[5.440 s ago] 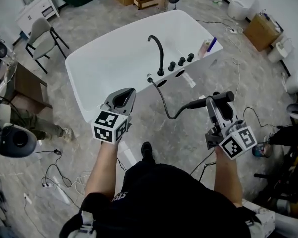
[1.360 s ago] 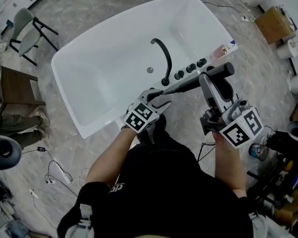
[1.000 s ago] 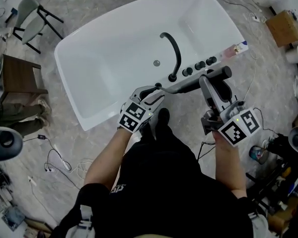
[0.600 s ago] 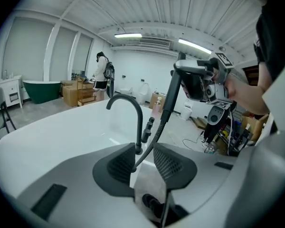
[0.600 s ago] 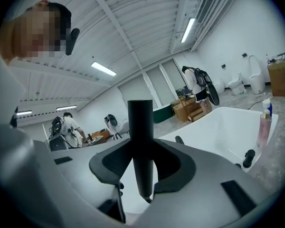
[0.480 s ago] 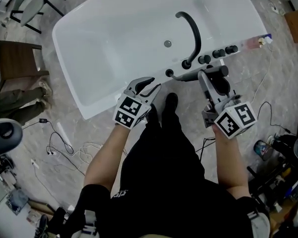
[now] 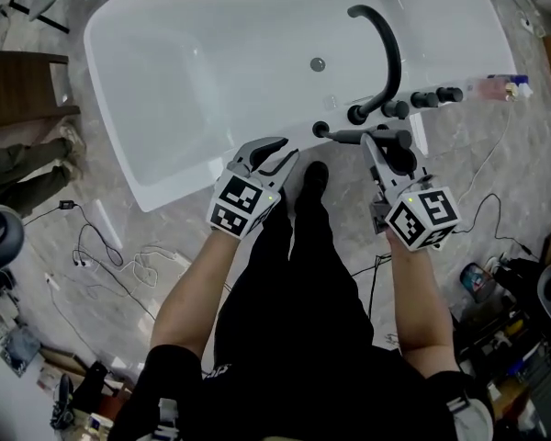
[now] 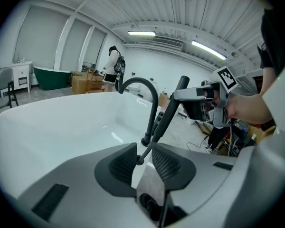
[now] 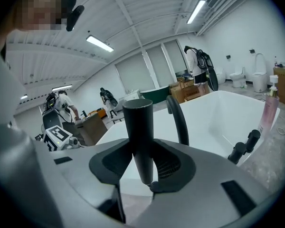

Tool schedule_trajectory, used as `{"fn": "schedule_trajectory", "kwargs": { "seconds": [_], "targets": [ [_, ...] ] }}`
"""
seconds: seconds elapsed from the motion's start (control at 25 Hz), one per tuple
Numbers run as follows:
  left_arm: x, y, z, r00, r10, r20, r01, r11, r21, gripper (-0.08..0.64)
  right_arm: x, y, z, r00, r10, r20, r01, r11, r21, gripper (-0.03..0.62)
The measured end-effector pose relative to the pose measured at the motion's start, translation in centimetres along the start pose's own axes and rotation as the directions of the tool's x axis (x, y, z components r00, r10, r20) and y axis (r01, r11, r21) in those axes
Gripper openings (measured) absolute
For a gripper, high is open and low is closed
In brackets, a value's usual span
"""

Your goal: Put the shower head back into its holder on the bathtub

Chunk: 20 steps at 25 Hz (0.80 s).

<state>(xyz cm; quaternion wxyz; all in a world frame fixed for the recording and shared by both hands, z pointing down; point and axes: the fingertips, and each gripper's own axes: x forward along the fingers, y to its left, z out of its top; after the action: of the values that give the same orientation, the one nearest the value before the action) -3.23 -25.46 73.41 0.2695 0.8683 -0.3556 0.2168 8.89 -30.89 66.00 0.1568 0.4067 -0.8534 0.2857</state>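
Observation:
The black shower head (image 7: 363, 137) lies level along the near rim of the white bathtub (image 7: 211, 62). My right gripper (image 7: 386, 147) is shut on its handle (image 9: 137, 122). Its thin lower end reaches the round black holder (image 7: 321, 129), left of the arched black faucet (image 7: 386, 44). My left gripper (image 7: 277, 151) hovers just left of the holder at the rim, its jaws closing with a narrow gap and nothing pressed between them. In the left gripper view the shower head (image 8: 168, 115) slants down beyond my left gripper (image 8: 143, 150).
Black knobs (image 7: 422, 99) line the rim right of the faucet, with a pink bottle (image 7: 496, 87) further right. The drain (image 7: 318, 64) sits in the tub floor. Cables (image 7: 119, 265) trail on the floor at left. The person's legs stand between both grippers.
Both grippers have come down toward the tub rim. The right one brought the shower head lower, its thin end now at the holder. The left jaws have narrowed.

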Motion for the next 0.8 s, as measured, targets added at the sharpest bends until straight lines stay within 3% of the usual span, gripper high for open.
{"fn": "schedule_trajectory", "kwargs": {
  "seconds": [0.8],
  "targets": [
    [2.4, 3.7, -3.0, 0.999, 0.021, -0.04, -0.024, 0.996, -0.082, 0.098, 8.3, -2.6, -9.1, 0.985, -0.08, -0.152, 0.072, 0.996, -0.058, 0.152]
  ]
}}
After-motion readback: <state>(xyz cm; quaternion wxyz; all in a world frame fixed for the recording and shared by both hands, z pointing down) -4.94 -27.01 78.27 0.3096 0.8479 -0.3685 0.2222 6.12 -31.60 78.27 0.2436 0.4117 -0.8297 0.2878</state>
